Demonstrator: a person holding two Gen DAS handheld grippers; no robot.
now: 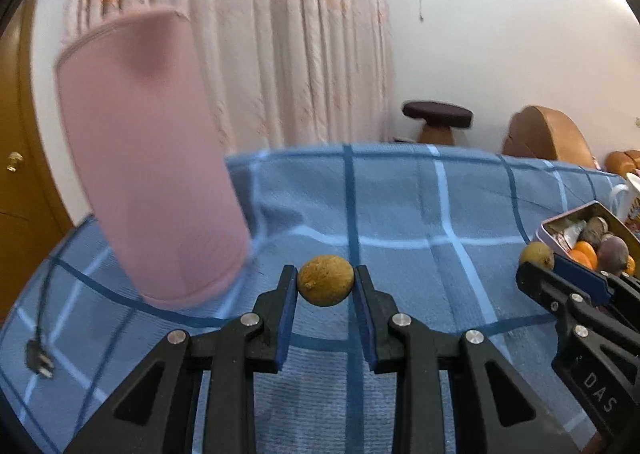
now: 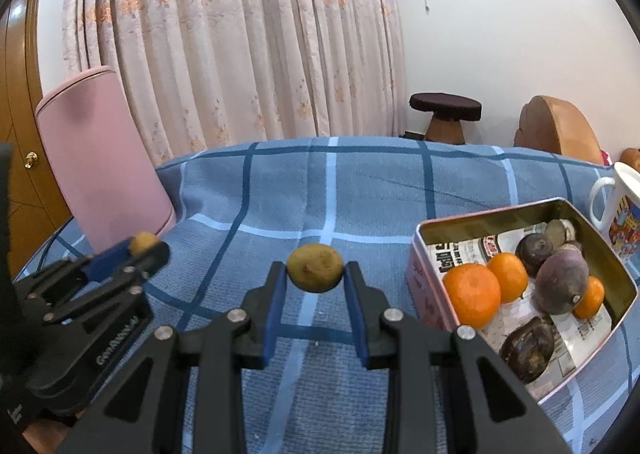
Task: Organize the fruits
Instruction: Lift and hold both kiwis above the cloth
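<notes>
My left gripper (image 1: 325, 281) is shut on a small brown-yellow round fruit (image 1: 326, 280) and holds it above the blue checked cloth. My right gripper (image 2: 315, 268) is shut on a similar brown-yellow fruit (image 2: 315, 268), just left of an open metal tin (image 2: 516, 214). The tin holds oranges (image 2: 472, 294) and dark purple fruits (image 2: 562, 284) on printed paper. Each gripper shows in the other's view: the right one (image 1: 538, 262) at the right edge, the left one (image 2: 142, 244) at the left.
A tall pink container (image 1: 148, 158) stands at the left on the cloth-covered table (image 1: 400, 206). A white mug (image 2: 618, 198) stands behind the tin. A black plug and cord (image 1: 38, 358) lie at the left edge. A stool (image 2: 444, 110) and curtain are behind.
</notes>
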